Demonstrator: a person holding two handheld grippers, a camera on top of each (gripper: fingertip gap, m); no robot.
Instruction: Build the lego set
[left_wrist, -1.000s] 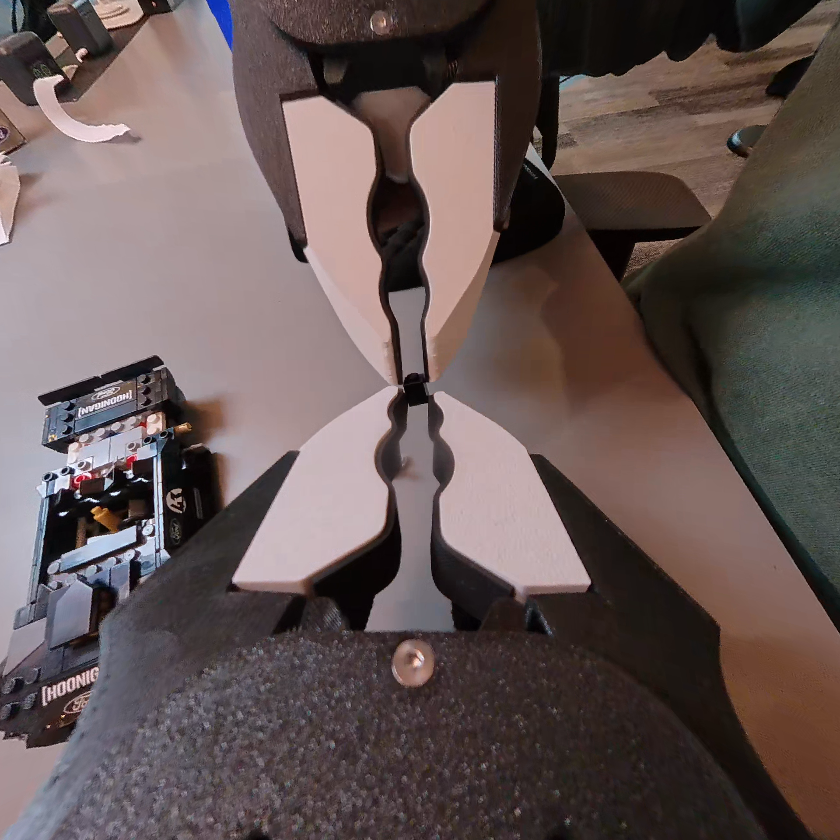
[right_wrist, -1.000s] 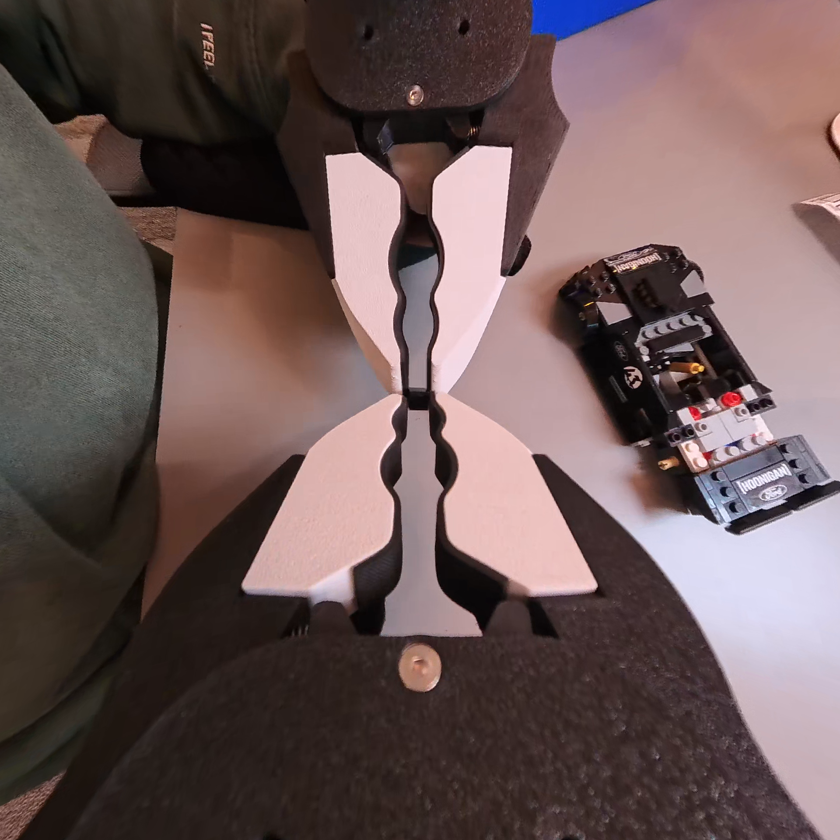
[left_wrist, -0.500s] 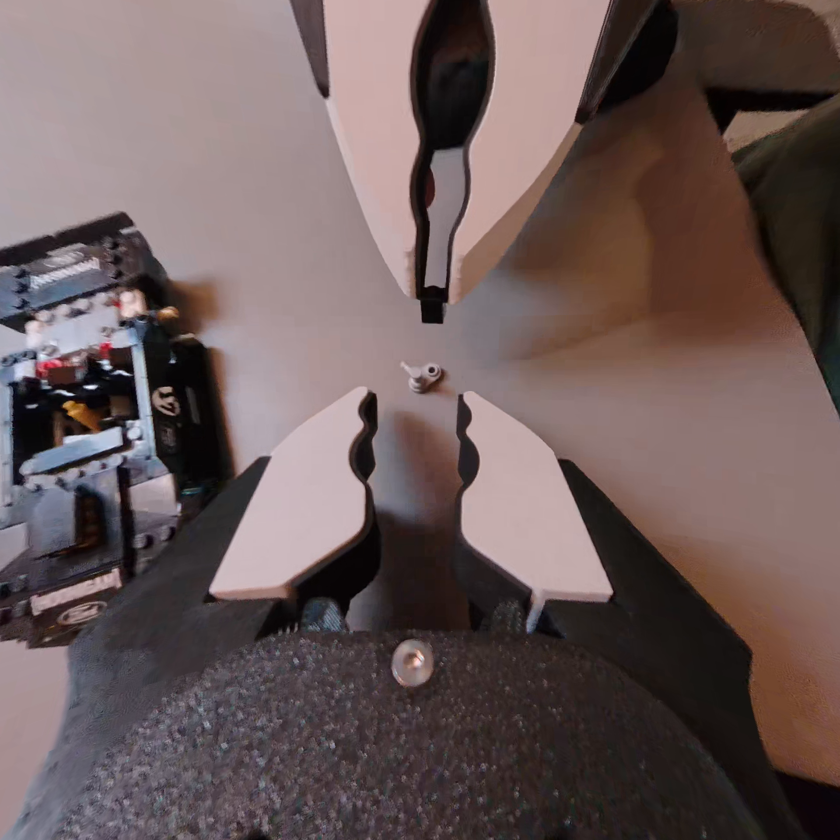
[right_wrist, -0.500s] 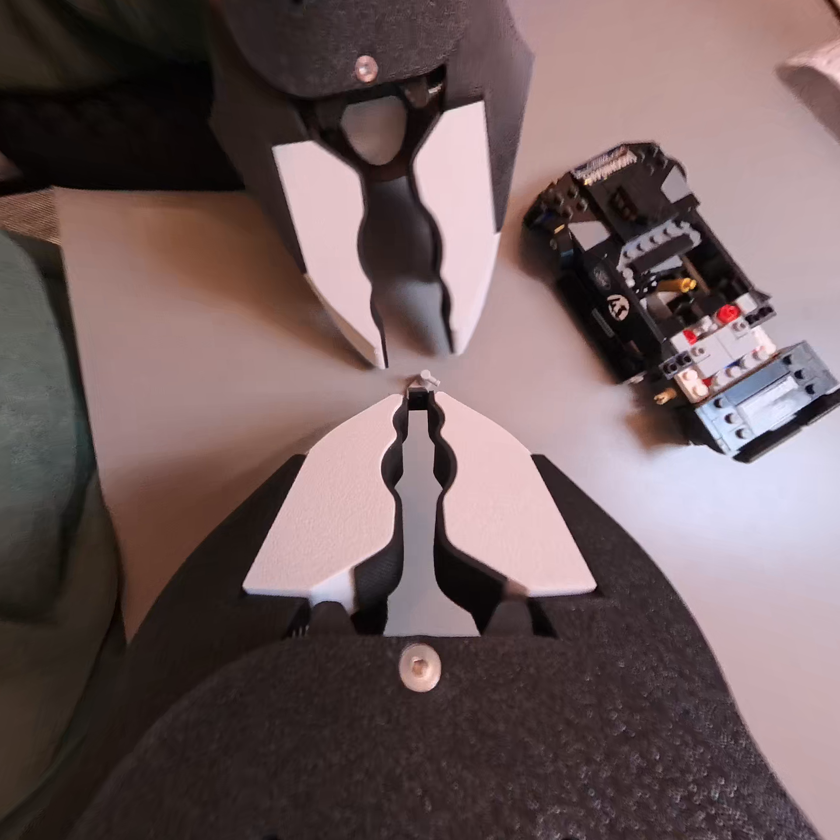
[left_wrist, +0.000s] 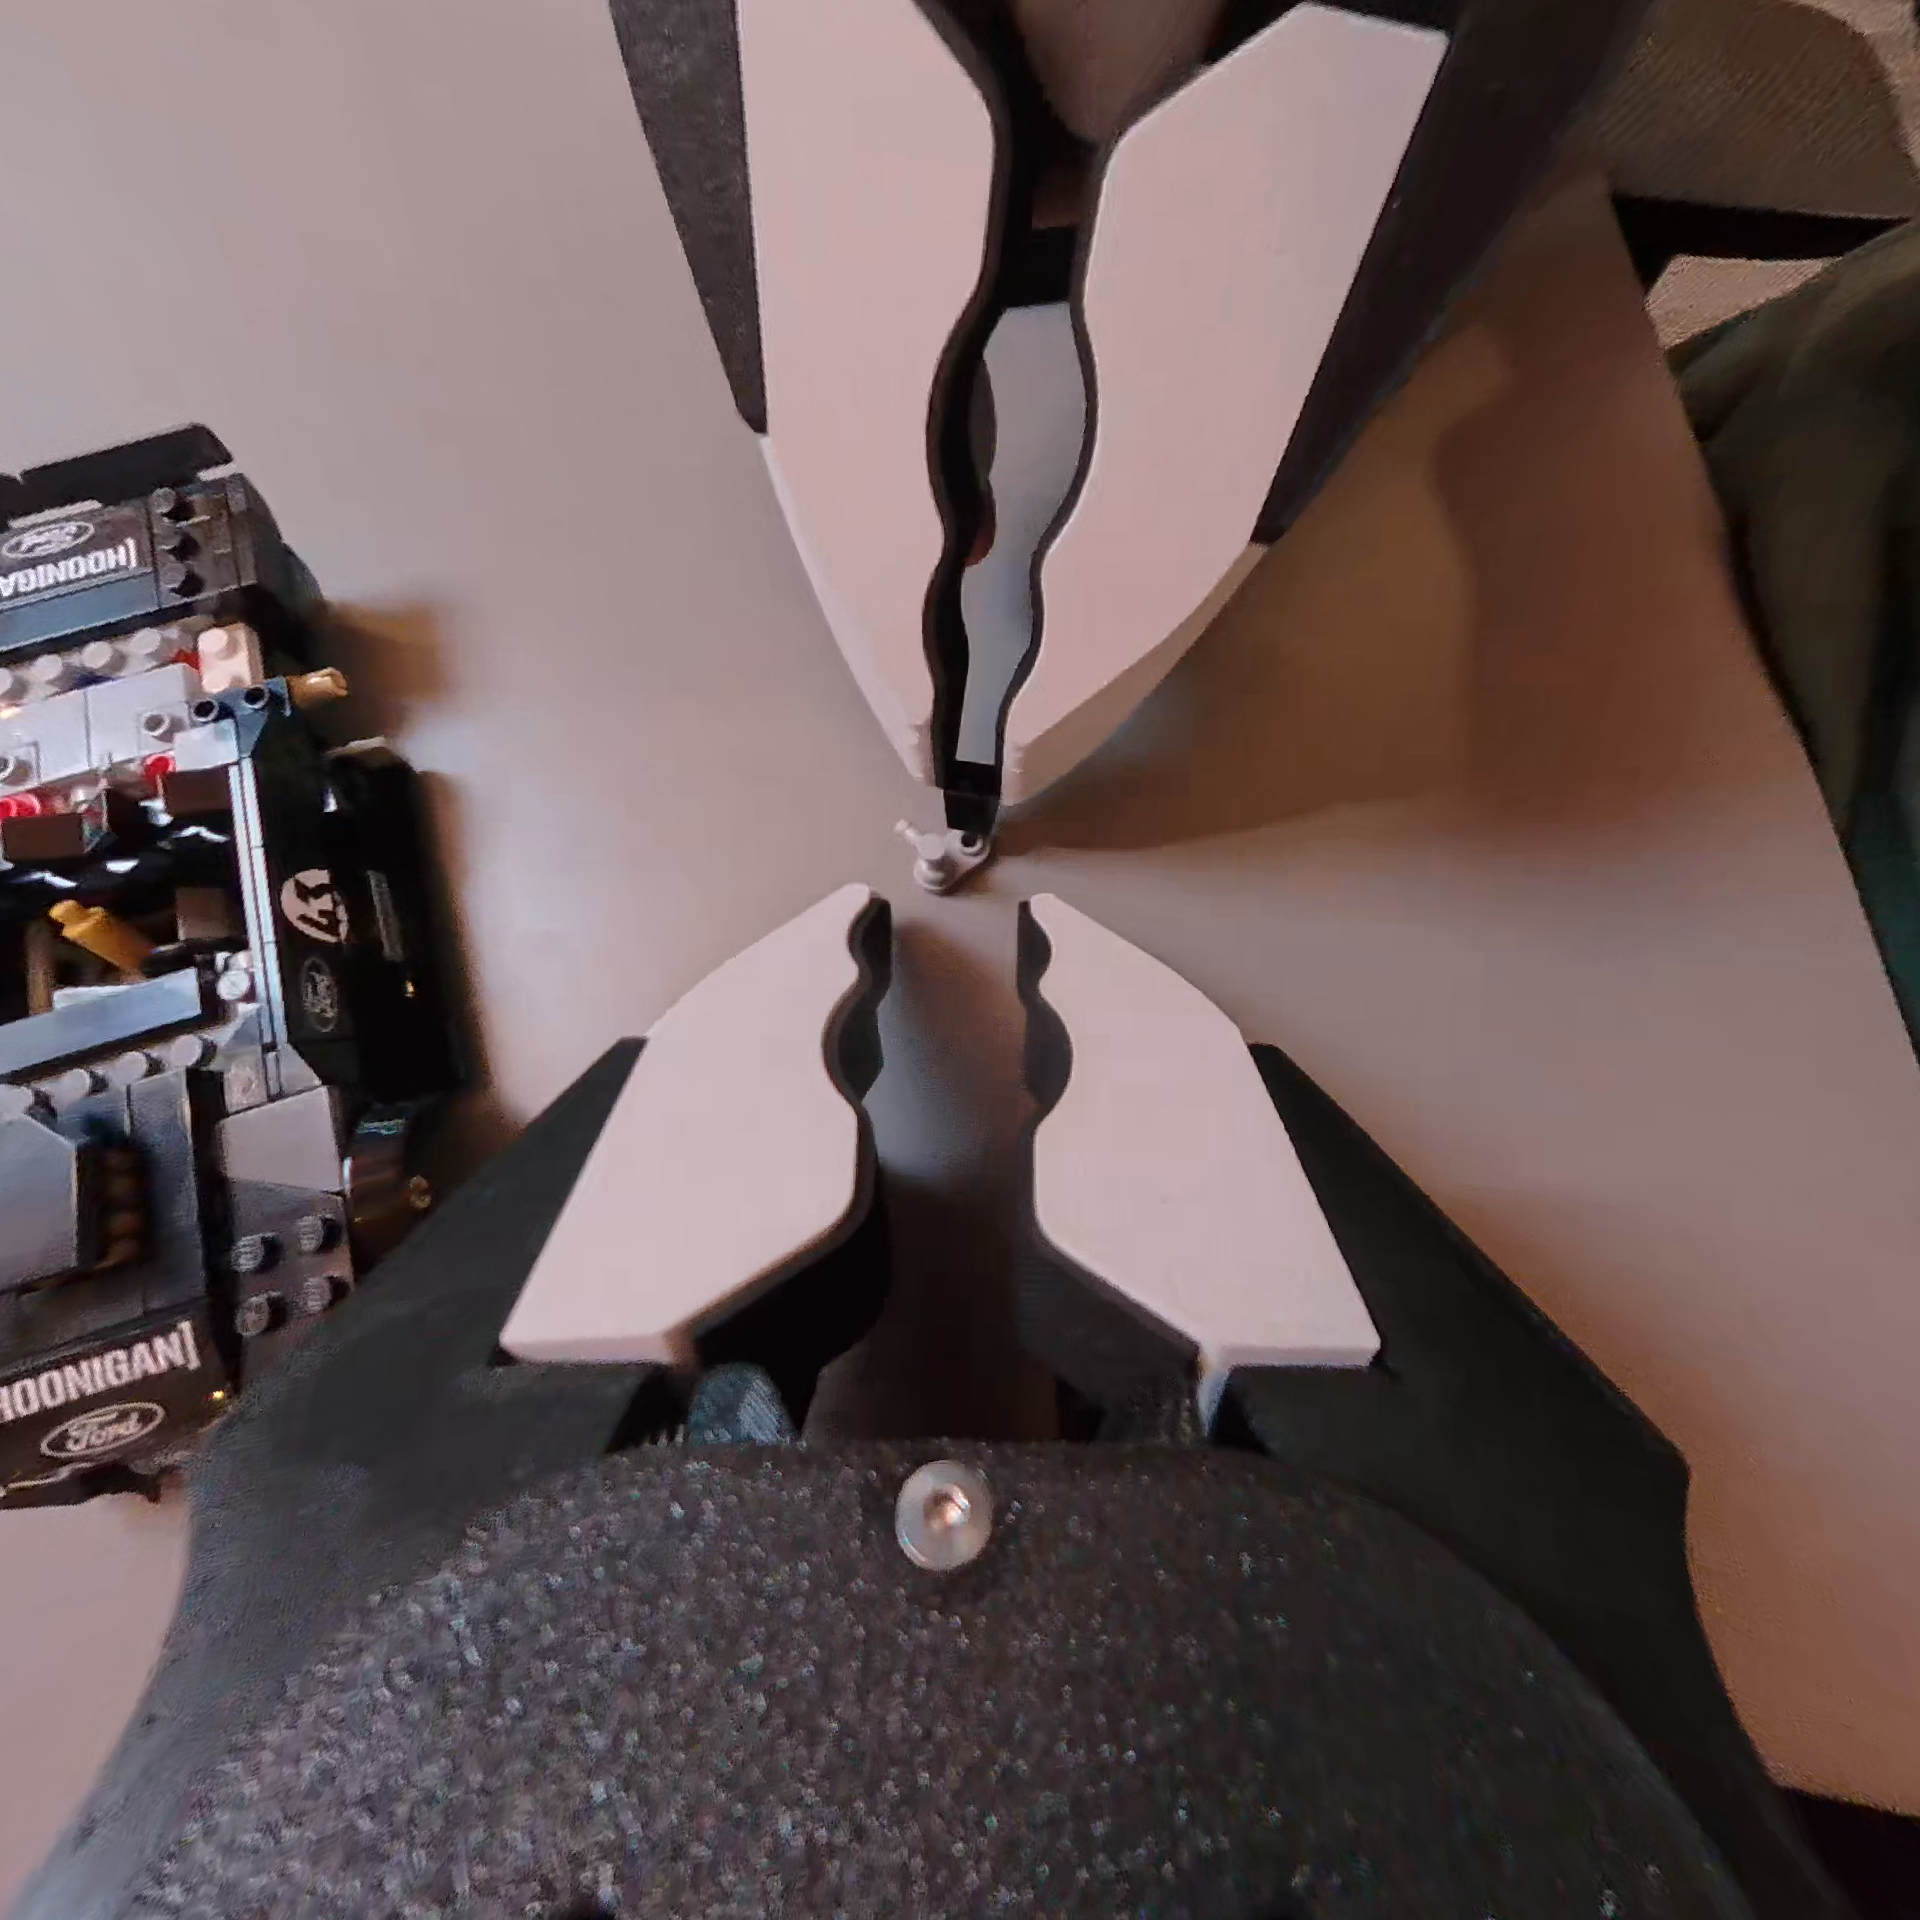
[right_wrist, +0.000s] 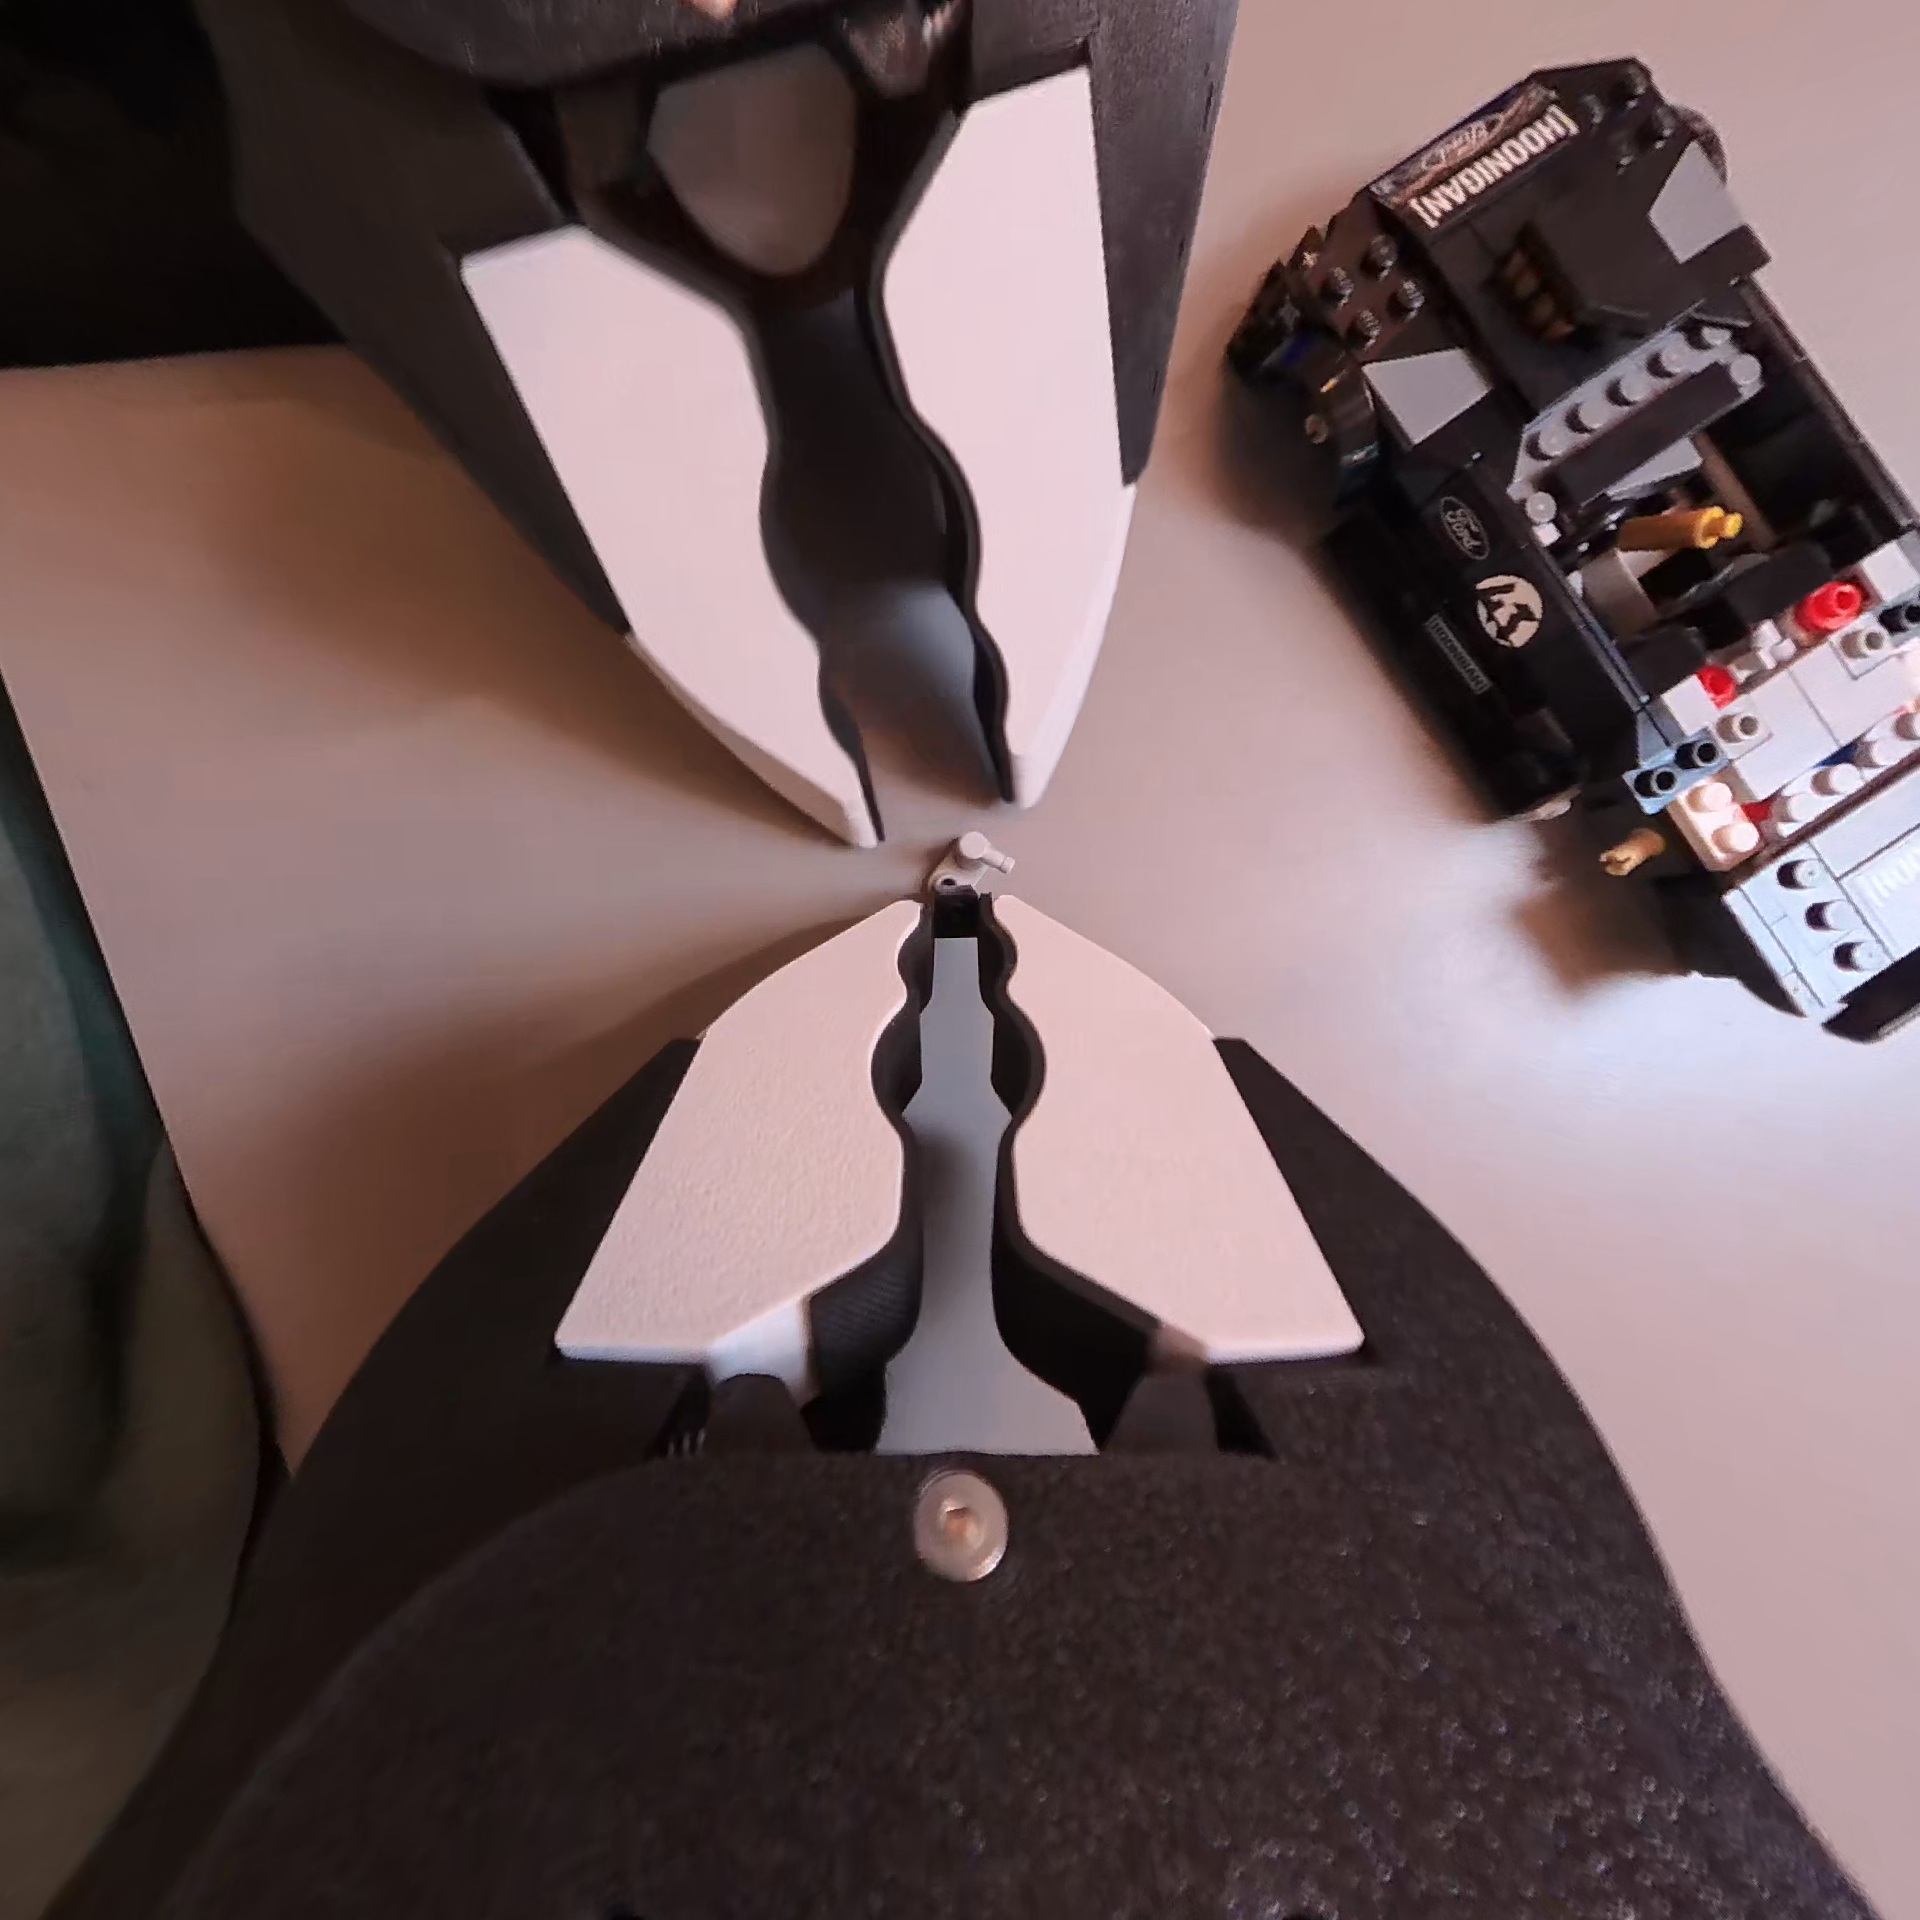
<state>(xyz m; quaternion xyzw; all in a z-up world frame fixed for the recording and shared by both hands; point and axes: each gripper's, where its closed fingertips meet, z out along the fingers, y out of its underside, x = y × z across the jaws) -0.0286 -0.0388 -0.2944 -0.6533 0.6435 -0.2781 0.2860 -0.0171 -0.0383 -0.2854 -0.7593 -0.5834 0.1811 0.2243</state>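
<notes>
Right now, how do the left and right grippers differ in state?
The left gripper is open and empty; the right gripper is shut on a small black piece. The small grey piece lies on the table just ahead of the left gripper's open tips, while the right gripper's black piece sits right against it. Both have white fingers, point tip to tip, and sit low over the table beside the lego car.

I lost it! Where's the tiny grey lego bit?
The tiny grey lego piece lies on the table between both gripper tips, touching the right gripper's small black brick.

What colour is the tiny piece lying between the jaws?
Light grey; the right wrist view shows it best.
</notes>
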